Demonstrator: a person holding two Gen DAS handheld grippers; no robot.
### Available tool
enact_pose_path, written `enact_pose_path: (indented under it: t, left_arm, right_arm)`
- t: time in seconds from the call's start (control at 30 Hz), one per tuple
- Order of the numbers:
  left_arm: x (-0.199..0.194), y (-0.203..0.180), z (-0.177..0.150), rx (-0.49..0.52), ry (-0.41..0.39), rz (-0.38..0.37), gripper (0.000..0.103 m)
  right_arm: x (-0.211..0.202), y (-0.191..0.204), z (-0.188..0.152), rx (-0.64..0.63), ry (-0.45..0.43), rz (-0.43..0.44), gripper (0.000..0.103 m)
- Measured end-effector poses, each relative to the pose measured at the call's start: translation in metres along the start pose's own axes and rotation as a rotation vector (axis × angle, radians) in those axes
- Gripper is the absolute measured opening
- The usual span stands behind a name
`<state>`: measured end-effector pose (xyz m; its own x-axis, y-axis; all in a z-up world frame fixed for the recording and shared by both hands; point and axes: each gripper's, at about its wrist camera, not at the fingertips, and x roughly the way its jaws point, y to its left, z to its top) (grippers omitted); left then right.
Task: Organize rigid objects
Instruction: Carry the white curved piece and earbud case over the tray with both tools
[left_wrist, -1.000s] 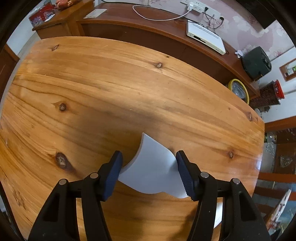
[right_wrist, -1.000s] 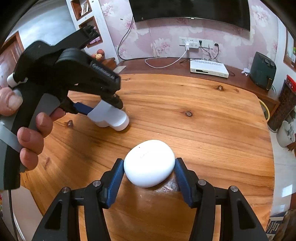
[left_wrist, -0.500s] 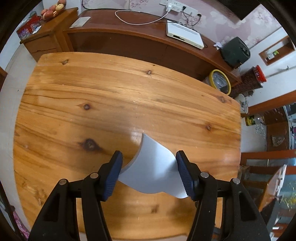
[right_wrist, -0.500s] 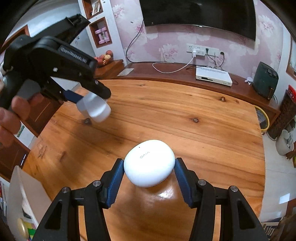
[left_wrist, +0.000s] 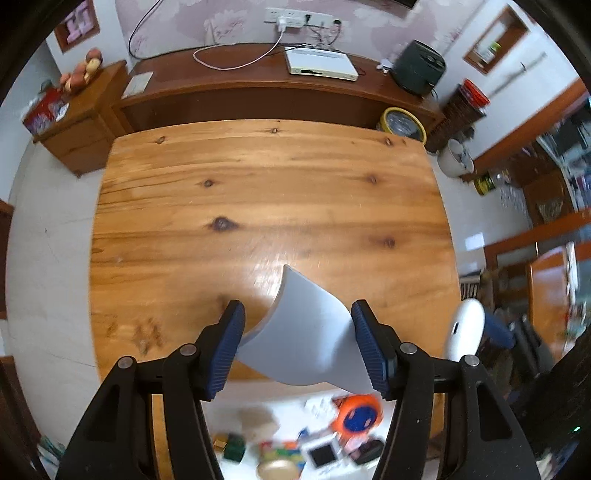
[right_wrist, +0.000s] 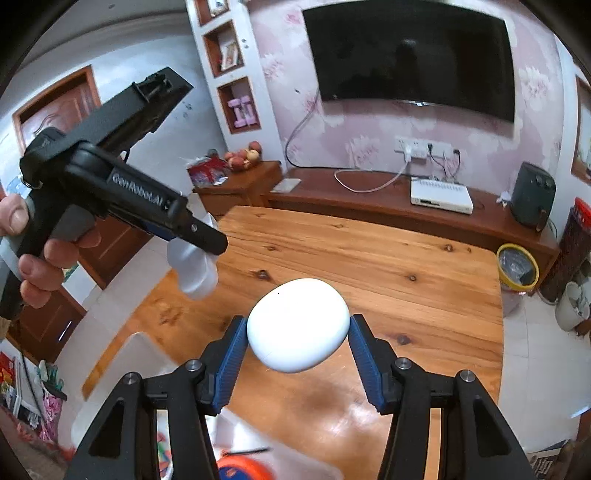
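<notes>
Seen from the left wrist view only: the left gripper (left_wrist: 297, 341) closed on a grey-white flared piece (left_wrist: 306, 343), both blue pads (left_wrist: 229, 343) pressing its sides, the piece's curved edge jutting forward above the wooden table (left_wrist: 258, 192). Off to the right there, edge-on, the white pebble-shaped case (left_wrist: 464, 330) with a blue pad behind it. Below the table's near edge — a blurred jumble on the floor: an orange-and-blue round thing (left_wrist: 357, 411), small blocks, a white tile with a dark square.

Seen from the right wrist view only: the right gripper (right_wrist: 297, 360) clamped on the white pebble-shaped case (right_wrist: 298, 325), held face-on and clear of the tabletop (right_wrist: 388, 280). At left, the left gripper (right_wrist: 195, 236) from outside, black body lettered in white, gripped by a hand (right_wrist: 40, 254); the grey-white flared piece (right_wrist: 194, 269) hanging beneath its tip, partly hidden by the black finger. Both held things up in the air, well above the wood.

Table bare, glossy, knotted pine with a bright glare patch. Beyond its far edge a dark wooden console (right_wrist: 369, 199) carrying a white set-top box (right_wrist: 441, 199) and a looping white cable; a dark speaker-like unit (right_wrist: 532, 199) at its right end. On the pink floral wall, a large black television (right_wrist: 406, 59) — only a sliver of it in the left view. A yellow-rimmed bin (right_wrist: 517, 267) on the floor to the right, fruit (right_wrist: 243, 157) on a small cabinet to the left, white wall niches above.
</notes>
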<state>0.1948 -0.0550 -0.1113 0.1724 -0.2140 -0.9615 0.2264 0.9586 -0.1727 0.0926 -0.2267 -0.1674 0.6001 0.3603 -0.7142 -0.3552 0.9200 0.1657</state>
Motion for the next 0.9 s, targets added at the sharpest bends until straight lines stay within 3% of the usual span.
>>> enact_pose_path:
  t: [0.2,0.37,0.63,0.9]
  left_arm:
    - [-0.028,0.001,-0.048,0.031,-0.021,0.015,0.063]
    - [-0.036,-0.006,-0.088,0.092,-0.063,0.071,0.063]
    - [-0.018,-0.013,-0.149,0.139,-0.061,0.089,0.063]
    - [0.013,-0.011,-0.197,0.126,-0.028,0.106,0.063]
  right_arm:
    - [-0.036,0.043,-0.012,-0.048,0.024,-0.026,0.056]
    - [-0.060,0.068,-0.028,-0.067,0.032,-0.038,0.056]
    - [-0.077,0.093,-0.062,-0.054,0.066,-0.061,0.056]
    - [-0.059,0.095,-0.102,0.011,0.180,-0.126,0.056]
